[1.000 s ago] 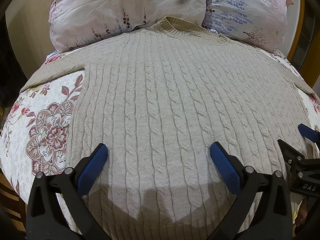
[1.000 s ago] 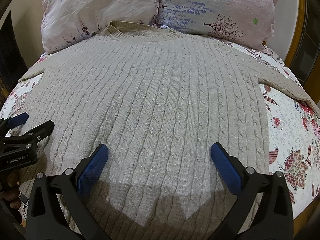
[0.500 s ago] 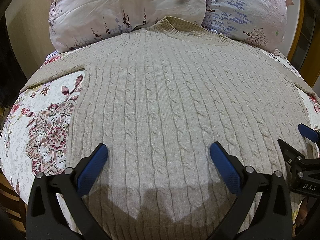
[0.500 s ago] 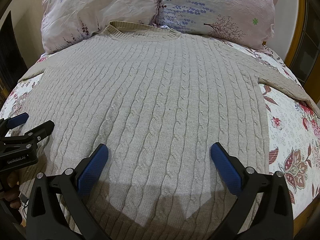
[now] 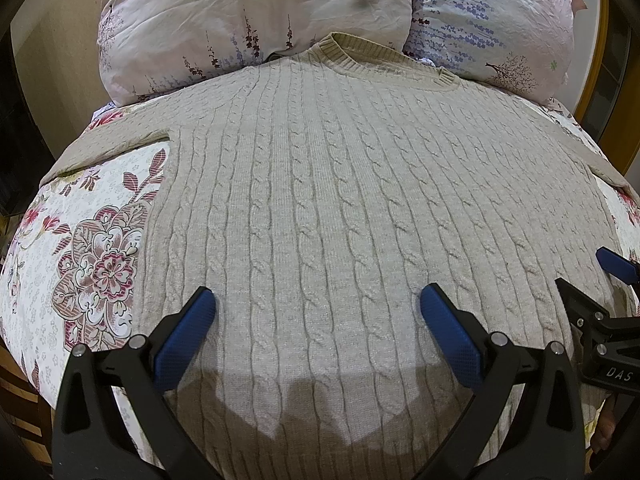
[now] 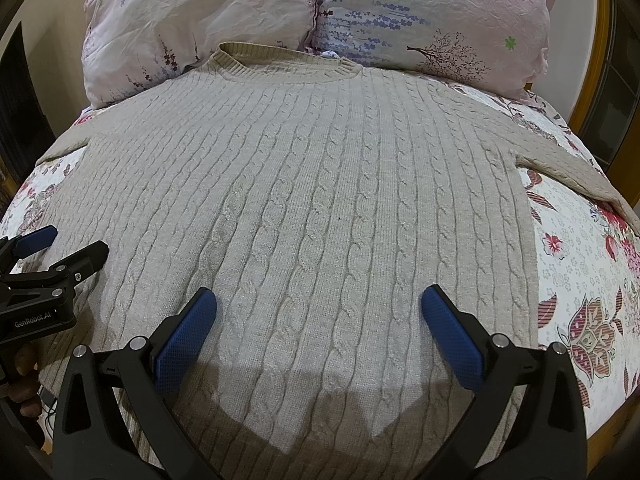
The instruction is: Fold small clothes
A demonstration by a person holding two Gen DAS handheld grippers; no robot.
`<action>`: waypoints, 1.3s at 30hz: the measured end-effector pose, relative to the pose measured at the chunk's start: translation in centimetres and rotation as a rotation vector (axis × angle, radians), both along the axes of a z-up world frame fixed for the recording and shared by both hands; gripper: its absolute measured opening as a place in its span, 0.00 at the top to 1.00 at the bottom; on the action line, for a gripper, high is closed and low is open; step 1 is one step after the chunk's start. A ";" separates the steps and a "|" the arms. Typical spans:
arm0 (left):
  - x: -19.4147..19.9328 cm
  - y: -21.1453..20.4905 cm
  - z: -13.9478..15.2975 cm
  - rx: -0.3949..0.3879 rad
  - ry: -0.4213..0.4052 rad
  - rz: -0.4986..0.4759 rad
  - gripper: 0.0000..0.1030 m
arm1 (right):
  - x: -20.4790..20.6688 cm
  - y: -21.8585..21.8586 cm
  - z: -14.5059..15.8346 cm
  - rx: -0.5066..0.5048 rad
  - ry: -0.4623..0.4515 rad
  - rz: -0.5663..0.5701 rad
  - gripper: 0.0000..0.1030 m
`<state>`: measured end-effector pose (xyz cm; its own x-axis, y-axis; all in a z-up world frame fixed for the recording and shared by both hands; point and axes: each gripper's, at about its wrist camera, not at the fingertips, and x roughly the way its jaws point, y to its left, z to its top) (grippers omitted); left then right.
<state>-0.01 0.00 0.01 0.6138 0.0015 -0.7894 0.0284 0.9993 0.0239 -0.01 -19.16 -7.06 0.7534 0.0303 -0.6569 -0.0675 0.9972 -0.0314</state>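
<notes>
Right wrist view: left tool [image 6: 60, 246] reads "GenRobot.AI" (white lettering).

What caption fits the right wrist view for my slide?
Open right claw poised above a beige cable-knit sweater laid flat on a floral bedspread, two pillows behind the collar.
</notes>
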 end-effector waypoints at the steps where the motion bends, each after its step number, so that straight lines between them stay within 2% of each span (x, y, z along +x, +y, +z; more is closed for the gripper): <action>1: 0.0 0.0 0.0 0.000 0.000 0.000 0.02 | 0.0 0.0 0.0 0.000 0.000 0.000 0.01; 27: 0.0 0.0 0.0 0.001 -0.001 0.000 0.02 | 0.0 0.0 0.0 0.000 0.001 0.000 0.01; 30: 0.0 0.0 0.0 0.001 0.000 -0.001 0.02 | 0.1 0.0 0.1 -0.003 0.015 0.007 0.01; 32: 0.1 0.0 0.0 0.003 0.010 -0.004 0.02 | 1.1 -0.3 0.6 0.006 0.061 0.040 0.01; 33: 0.2 0.0 0.0 0.001 0.019 -0.008 0.02 | 1.0 -0.9 0.9 0.053 0.085 0.064 0.01; 35: 0.3 0.1 0.1 0.002 0.039 -0.020 0.02 | 1.1 -3.5 2.2 0.199 0.070 0.068 0.01; 36: 0.9 0.1 0.2 0.005 0.050 -0.028 0.02 | 1.3 -6.7 3.6 0.290 0.023 -0.003 0.01; 38: 1.2 0.3 0.4 -0.001 0.069 -0.029 0.02 | 1.8 -11.6 5.3 0.356 -0.033 -0.139 0.01; 39: 1.2 0.5 0.5 -0.010 0.075 -0.029 0.02 | 2.4 -15.8 6.1 0.395 -0.061 -0.248 0.01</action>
